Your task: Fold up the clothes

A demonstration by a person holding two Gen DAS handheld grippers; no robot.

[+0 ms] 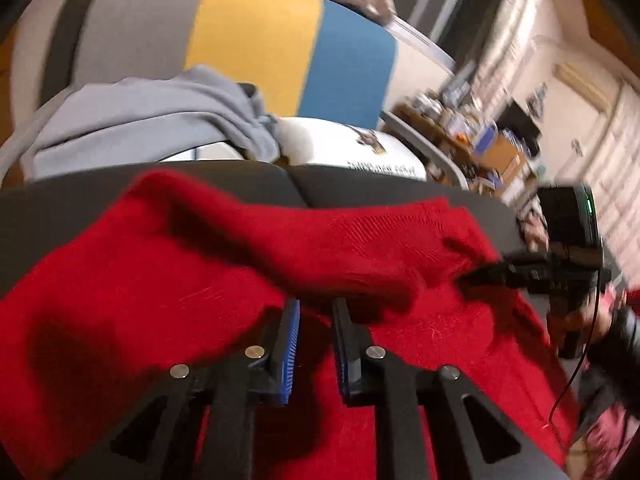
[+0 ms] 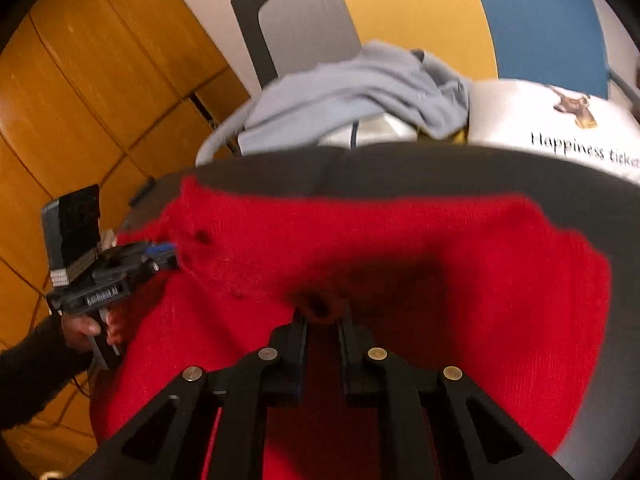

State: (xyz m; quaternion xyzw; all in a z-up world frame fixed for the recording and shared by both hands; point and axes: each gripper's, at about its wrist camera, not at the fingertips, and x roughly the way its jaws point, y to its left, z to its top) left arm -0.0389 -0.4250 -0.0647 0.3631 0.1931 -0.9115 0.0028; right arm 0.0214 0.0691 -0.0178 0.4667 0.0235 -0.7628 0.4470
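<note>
red sweater (image 1: 248, 248) on dark table (image 1: 400, 192), seemingly pinched by both tools; wood-panelled room.

A dark grey tabletop (image 2: 400, 172) is seen, with a seam running across its far part. A red knitted sweater (image 2: 400, 248) is spread over most of it, partly lifted off the surface. Whether the grey hoodie (image 2: 360, 92) and the white printed garment (image 2: 560, 120) beyond its far edge rest on it cannot be told.
</note>
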